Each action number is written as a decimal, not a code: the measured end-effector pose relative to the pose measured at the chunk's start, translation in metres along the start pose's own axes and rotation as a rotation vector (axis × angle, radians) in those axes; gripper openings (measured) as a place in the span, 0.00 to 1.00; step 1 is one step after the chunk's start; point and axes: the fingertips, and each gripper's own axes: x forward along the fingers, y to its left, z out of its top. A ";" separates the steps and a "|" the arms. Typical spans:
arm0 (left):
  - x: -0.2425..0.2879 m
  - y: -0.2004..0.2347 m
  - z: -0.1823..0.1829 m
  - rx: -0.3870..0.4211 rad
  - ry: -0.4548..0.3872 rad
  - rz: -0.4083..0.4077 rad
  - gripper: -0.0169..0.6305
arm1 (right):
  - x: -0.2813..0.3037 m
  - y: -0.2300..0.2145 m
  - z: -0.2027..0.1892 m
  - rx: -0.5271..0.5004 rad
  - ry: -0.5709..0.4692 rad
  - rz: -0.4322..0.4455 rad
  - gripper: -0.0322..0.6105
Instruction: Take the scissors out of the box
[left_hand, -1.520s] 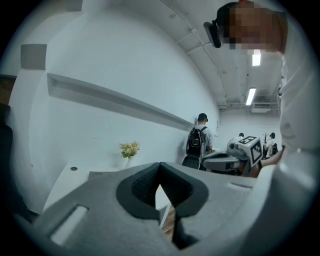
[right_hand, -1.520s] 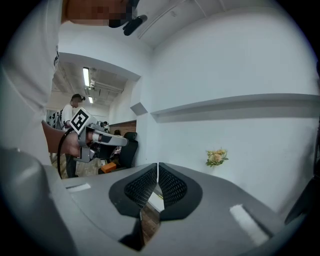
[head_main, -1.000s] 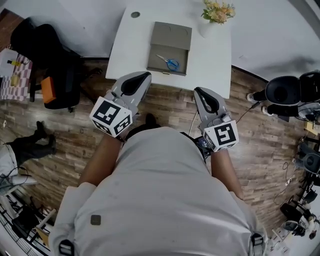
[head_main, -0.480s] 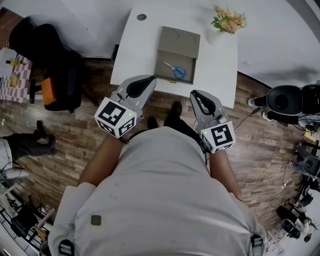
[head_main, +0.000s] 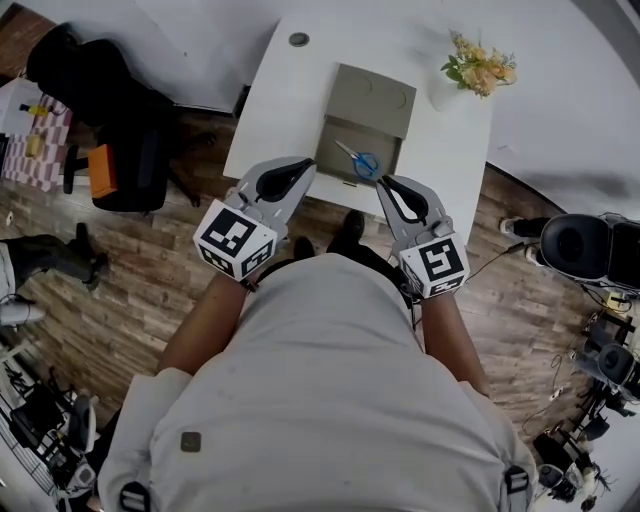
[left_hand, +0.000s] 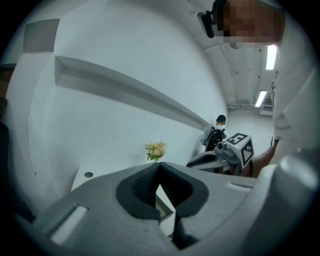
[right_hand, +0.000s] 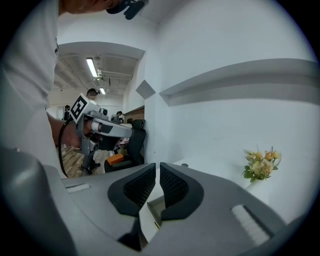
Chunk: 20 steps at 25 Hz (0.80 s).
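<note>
An open grey box (head_main: 352, 140) lies on the white table (head_main: 275, 110), its lid folded back. Scissors (head_main: 359, 161) with blue handles rest inside it. My left gripper (head_main: 308, 164) hovers at the table's near edge, just left of the box; in the left gripper view its jaws (left_hand: 159, 165) meet at the tips with nothing between them. My right gripper (head_main: 381, 181) hangs just short of the box's near right corner. Its jaws (right_hand: 157, 165) are opening, with a narrow empty gap, and a corner of the box (right_hand: 154, 210) shows below them.
A vase of yellow flowers (head_main: 478, 68) stands on the table right of the box, and a round cable hole (head_main: 298, 39) sits at the table's back. A black office chair (head_main: 118, 140) is on the wood floor at the left; black gear (head_main: 575, 245) and cables lie at the right.
The person has stepped toward the table. Both grippers have moved forward from over the floor to the table's near edge, close to the box.
</note>
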 end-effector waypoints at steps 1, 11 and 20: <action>0.004 0.002 -0.001 -0.004 0.004 0.005 0.03 | 0.004 -0.005 -0.003 -0.002 0.013 0.010 0.11; 0.041 0.025 -0.023 -0.043 0.056 0.054 0.03 | 0.043 -0.047 -0.043 -0.014 0.159 0.088 0.16; 0.068 0.040 -0.050 -0.093 0.098 0.084 0.03 | 0.072 -0.078 -0.088 0.014 0.268 0.118 0.20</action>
